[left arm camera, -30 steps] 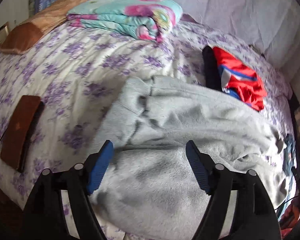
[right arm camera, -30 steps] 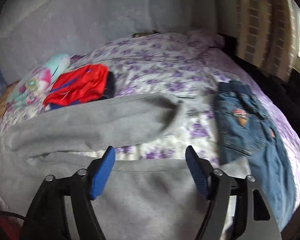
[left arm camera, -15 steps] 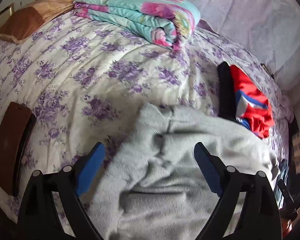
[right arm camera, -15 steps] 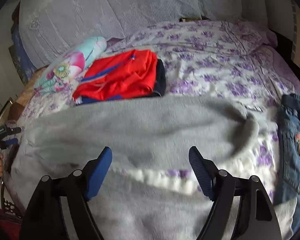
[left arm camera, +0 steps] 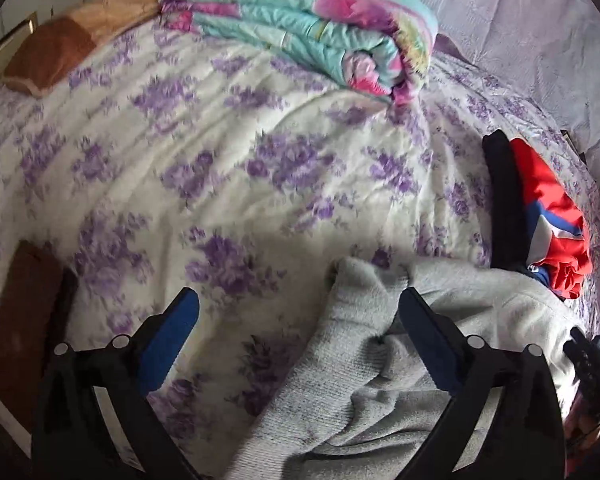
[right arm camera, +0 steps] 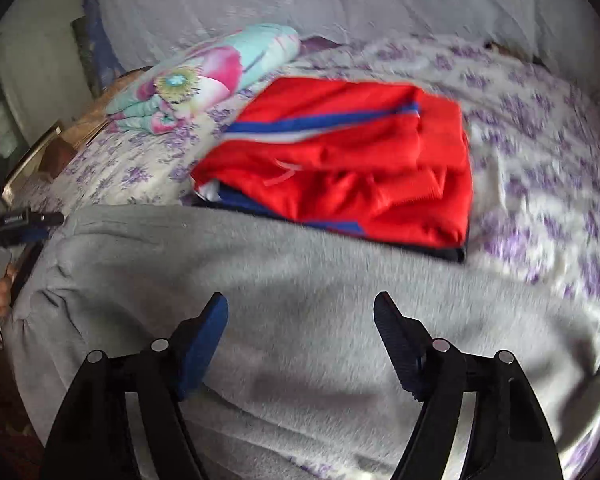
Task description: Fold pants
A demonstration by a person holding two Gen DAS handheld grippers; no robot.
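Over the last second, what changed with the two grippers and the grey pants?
The left gripper slid toward the pants' cuffed end, its jaws opening wider, gripping nothing. The right gripper swung toward the red garment, jaws closing slightly, empty. The grey pants stayed on the bed, like the folded blanket.

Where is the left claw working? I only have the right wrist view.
Observer: The left claw hangs over the ribbed leg cuffs of the grey fleece pants.
Reviewer: Gripping them?
Observer: No. Its jaws have just been opening and stand wide; the cuffs lie between them, unclamped, by the right finger.
Reviewer: Anything else there?
Observer: A flat brown rectangular object lies at the edge of the purple-flowered white bedspread.
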